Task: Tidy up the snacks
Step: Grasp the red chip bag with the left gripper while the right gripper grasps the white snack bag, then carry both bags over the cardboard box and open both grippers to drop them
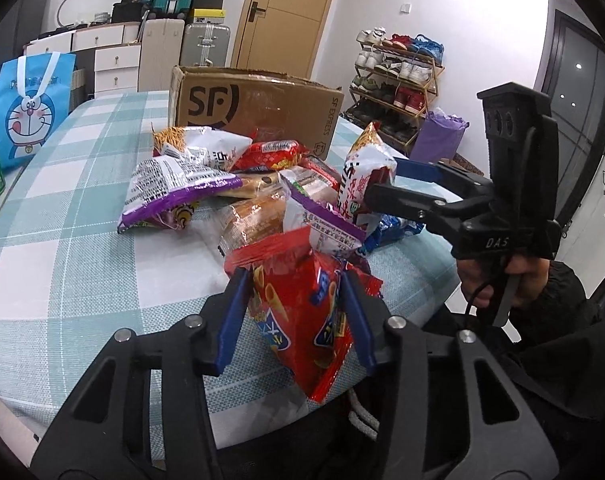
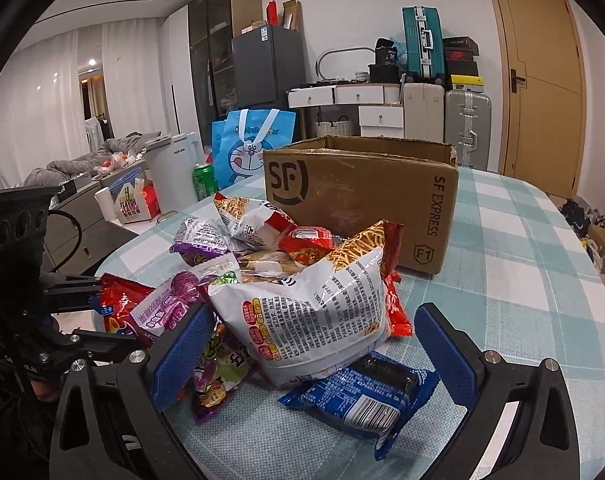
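Snack bags lie heaped on a table with a green-checked cloth (image 1: 82,200) in front of an open cardboard box (image 1: 262,108) (image 2: 362,200). My left gripper (image 1: 295,280) is shut on a red snack bag (image 1: 302,320) at the near edge of the heap, with its blue pads pressing both sides. In the right wrist view the same gripper (image 2: 94,312) comes in from the left with the red bag (image 2: 118,296). My right gripper (image 2: 314,316) stands open around a white noodle-snack bag (image 2: 322,304). The right-hand pad is clear of the bag. In the left wrist view that gripper (image 1: 386,180) reaches in from the right.
A blue packet (image 2: 362,400) lies under the white bag and a purple-edged bag (image 1: 174,188) sits left in the heap. A green can (image 2: 204,180), a blue cartoon tote (image 2: 250,140) and a white kettle (image 2: 174,168) stand beyond the table's left side. Bare cloth shows right of the box.
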Tool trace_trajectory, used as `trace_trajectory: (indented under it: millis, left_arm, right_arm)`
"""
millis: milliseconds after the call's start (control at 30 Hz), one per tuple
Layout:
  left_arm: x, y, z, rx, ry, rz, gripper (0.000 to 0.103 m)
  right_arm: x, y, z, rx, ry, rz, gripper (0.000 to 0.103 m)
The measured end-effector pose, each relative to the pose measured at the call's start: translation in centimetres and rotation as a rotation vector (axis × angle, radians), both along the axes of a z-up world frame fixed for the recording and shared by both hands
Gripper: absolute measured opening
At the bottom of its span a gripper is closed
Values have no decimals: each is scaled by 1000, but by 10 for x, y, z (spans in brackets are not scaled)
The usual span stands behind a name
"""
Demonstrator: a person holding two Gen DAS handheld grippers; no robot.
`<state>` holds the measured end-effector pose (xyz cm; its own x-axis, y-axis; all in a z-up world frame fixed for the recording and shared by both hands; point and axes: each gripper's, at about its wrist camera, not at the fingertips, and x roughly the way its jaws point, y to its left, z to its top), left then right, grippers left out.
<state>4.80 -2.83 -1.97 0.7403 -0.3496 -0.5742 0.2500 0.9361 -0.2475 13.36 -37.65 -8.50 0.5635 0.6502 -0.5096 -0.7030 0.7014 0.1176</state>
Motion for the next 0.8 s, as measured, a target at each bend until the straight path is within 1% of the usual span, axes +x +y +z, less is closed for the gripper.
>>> trace_trajectory:
  millis: [133,200,233,300,367,400,500,600,800]
  left_arm:
    - [-1,4,0,-4,-1,13,43]
    - [-1,5,1,-5,-3,17,43]
    - [-2,6,2,-7,-6,19,43]
    - [-3,7,3,-9,-12,24,43]
    - [-4,8,4,-10,-16,26,42]
    - [-5,8,5,-10,-19,29,42]
    - [-7,11,7,-14,-26,39,42]
    - [-9,14,11,-17,-38,54,42]
    - [-13,20,21,-12,-67,96,42]
  right_arm:
    - [1,3,0,-10,-7,11,102]
    - [3,5,-1,-16,5,28,102]
    - [4,5,-2,-19,7,30,100]
    - [6,6,-3,-19,21,44,86]
    - [7,6,-3,-17,24,44,82]
    - [6,5,-3,-17,21,42,75]
    - [4,2,-2,-5,11,37,69]
    - [2,-3,0,16,0,31,66]
    - [-7,-19,15,89,-40,9,65]
